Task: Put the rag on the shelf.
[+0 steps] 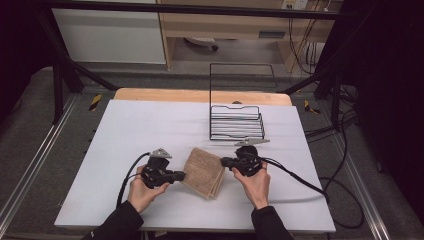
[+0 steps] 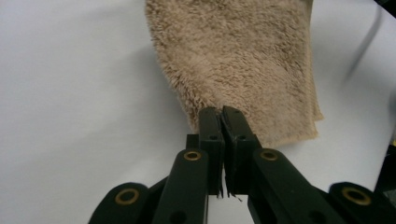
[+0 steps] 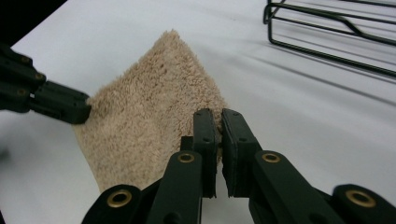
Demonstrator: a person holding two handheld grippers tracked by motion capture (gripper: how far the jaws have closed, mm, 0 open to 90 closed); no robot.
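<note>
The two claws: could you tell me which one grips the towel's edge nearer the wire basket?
The right claw; it pinches the towel beside the wire basket, the left claw opposite.

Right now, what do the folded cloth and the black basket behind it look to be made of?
The cloth looks like beige terry towelling: the left gripper view shows a fuzzy looped pile and stacked folded edges, matte throughout. The basket appears to be thin metal wire with a black coating, judging by its slim, straight parallel rods and open frame; whether it is painted or plastic-coated cannot be told.
</note>
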